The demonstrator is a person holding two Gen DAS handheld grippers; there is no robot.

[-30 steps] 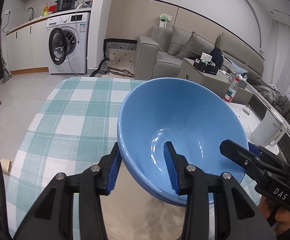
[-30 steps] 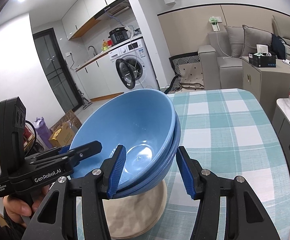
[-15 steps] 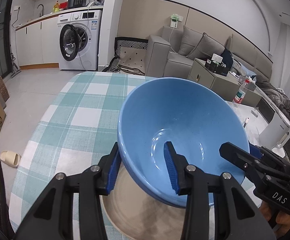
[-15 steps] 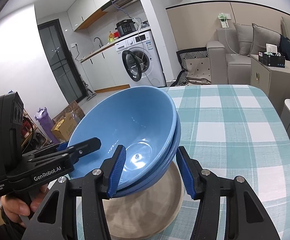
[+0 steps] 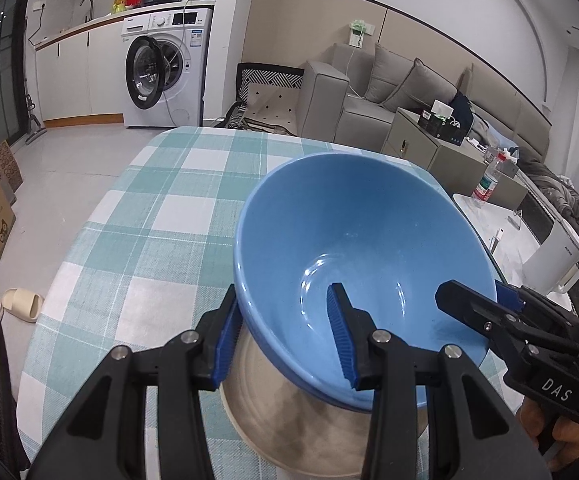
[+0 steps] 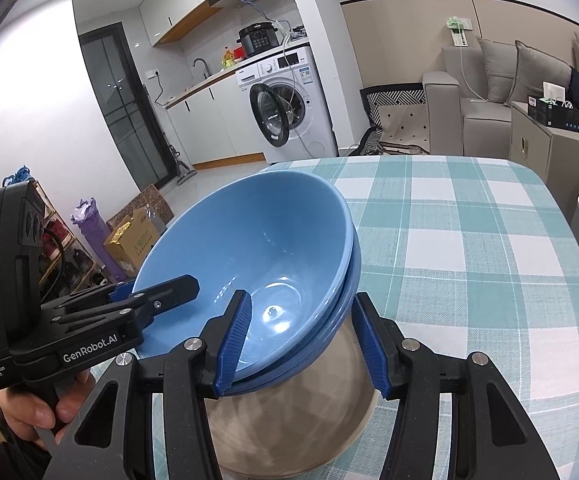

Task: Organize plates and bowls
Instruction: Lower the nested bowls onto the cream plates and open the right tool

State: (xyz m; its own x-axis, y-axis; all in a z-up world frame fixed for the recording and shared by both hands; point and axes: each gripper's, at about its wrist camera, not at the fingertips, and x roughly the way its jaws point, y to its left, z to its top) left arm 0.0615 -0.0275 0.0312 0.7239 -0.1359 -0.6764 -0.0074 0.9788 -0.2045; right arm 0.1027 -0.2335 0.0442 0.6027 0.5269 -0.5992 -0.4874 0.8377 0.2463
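A stack of blue bowls [image 5: 361, 240] hangs tilted just above a beige plate [image 5: 309, 436] on the checked tablecloth. My left gripper [image 5: 283, 340] is shut on the stack's near-left rim, one pad inside and one outside. My right gripper [image 6: 301, 344] is shut on the opposite rim of the stack of blue bowls [image 6: 257, 240], again with the wall between its pads. Each gripper shows in the other's view: the right gripper [image 5: 477, 296] at the right, the left gripper [image 6: 157, 286] at the left with a hand below it. The beige plate [image 6: 289, 436] lies partly hidden under the stack.
The table [image 6: 469, 240] with its green and white cloth stretches away beyond the bowls. A white kettle [image 5: 557, 264] and a bottle [image 5: 489, 184] stand on a side surface to the right. Cardboard boxes [image 6: 133, 240] sit on the floor at the left.
Both grippers have carried the stack down and forward. The beige plate beneath has come further into view and the stack now sits closer over it. The grips have not changed.
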